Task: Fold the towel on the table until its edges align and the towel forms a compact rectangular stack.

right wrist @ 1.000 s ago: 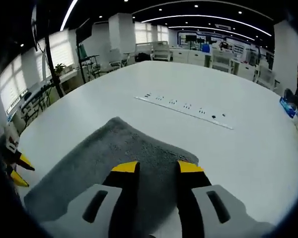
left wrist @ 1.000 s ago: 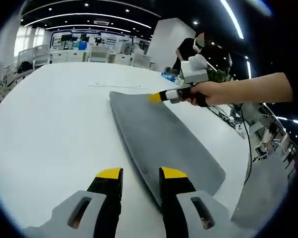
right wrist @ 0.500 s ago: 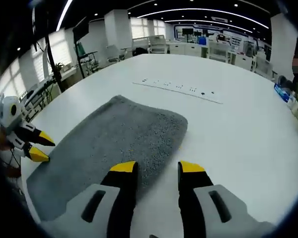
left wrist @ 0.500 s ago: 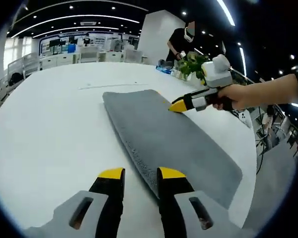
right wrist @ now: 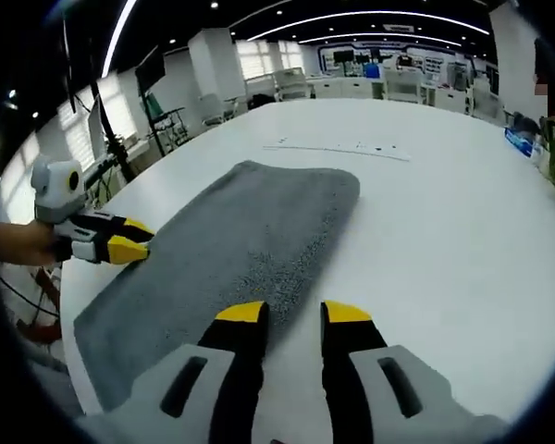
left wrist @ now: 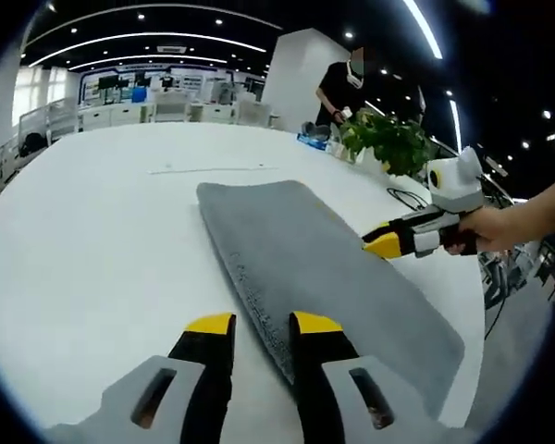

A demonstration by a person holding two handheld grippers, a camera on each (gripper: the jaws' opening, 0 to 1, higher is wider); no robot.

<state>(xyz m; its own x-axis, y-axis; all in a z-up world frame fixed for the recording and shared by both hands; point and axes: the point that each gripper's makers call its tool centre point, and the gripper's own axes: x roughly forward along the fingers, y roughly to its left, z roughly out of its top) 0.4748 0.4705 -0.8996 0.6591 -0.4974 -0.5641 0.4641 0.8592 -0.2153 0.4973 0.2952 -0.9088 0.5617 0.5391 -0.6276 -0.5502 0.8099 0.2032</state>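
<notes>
The white table [left wrist: 83,231] carries the grey towel [left wrist: 305,250], lying flat as a long strip. The left gripper [left wrist: 264,326] and right gripper [right wrist: 291,314] flank its opposite long edges, jaws parted and empty, apparently positioned for another fold.

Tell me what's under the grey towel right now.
The grey towel lies flat on the white table. Only tabletop shows around its edges; whatever sits beneath the cloth itself is covered.
</notes>
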